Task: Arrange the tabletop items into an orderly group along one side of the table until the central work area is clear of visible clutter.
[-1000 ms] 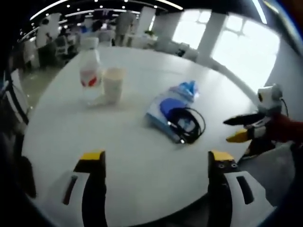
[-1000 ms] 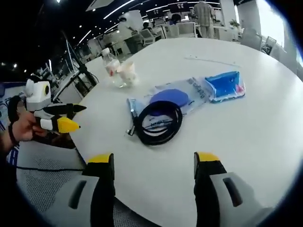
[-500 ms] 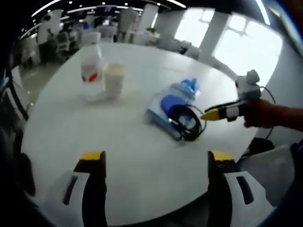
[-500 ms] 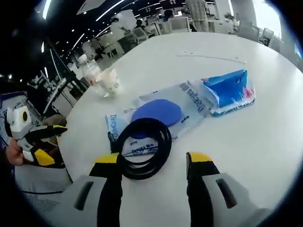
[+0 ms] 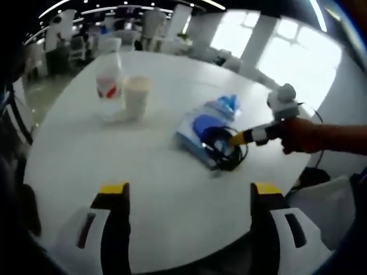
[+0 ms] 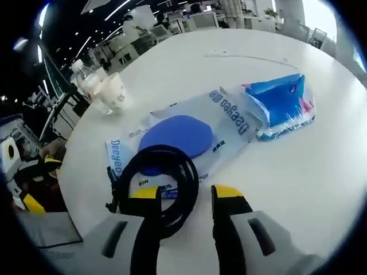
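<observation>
On the white round table lies a black cable coil on a clear printed bag that holds a blue pad, with a blue tissue pack behind. My right gripper is open, its jaws narrowed and straddling the near right rim of the cable coil. From the left gripper view, the right gripper reaches in over the coil, held by a hand. My left gripper hangs open over the near table edge with nothing between its jaws.
A clear bottle with a red label and a pale cup stand together at the far left. The blue tissue pack touches the bag. Beyond the table stand office desks, chairs and bright windows.
My right gripper has moved forward and down onto the cable coil, and its jaws have drawn closer together around the coil's rim. The left gripper has stayed nearly still.
</observation>
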A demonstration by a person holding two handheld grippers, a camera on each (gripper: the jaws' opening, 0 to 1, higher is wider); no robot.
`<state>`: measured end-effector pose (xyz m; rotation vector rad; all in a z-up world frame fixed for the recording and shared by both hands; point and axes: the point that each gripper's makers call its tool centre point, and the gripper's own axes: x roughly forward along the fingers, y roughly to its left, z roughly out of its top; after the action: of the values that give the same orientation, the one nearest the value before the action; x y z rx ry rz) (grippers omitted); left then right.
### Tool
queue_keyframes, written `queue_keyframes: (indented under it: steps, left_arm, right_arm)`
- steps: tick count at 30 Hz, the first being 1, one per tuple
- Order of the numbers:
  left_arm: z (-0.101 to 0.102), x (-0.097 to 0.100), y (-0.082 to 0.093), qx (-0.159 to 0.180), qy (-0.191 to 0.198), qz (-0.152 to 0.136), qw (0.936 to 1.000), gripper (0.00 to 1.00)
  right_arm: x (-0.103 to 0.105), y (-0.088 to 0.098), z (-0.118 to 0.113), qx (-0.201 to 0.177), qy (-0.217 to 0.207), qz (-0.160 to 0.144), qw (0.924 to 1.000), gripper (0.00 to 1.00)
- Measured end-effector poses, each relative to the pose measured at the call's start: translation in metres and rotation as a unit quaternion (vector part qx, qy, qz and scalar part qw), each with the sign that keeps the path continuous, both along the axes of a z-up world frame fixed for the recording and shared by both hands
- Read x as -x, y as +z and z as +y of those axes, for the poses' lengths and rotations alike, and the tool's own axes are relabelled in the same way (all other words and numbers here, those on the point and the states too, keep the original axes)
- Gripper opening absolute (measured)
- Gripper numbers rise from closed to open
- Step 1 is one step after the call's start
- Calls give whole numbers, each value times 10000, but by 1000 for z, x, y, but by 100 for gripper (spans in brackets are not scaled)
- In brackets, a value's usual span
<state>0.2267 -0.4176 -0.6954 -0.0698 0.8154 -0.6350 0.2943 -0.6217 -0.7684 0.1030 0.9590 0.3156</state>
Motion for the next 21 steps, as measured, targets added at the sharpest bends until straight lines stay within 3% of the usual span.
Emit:
queue_keyframes:
  steps: [3, 6, 10, 13, 21]
  left_arm:
    - [-3, 2, -1, -53, -88, -21, 9999, 82]
    - [-4, 4, -2, -62, -151, 16, 9999, 82]
    - [-1, 2, -2, -15, -64, 58, 10000, 82]
    - [6, 6, -11, -122, 45, 284, 9995, 82]
    - [2, 3, -7, -127, -30, 150, 9998, 80]
  right_arm:
    - [2, -1, -3, 225, 17, 29, 9997, 20]
    - [9, 3, 3, 22, -156, 166, 9997, 14]
    - [11, 11, 2, -2, -250, 14, 9997, 10]
    - [12, 17, 2, -80, -253, -160, 9995, 6]
    - [9, 41, 1, -130, -217, -486, 9985, 5]
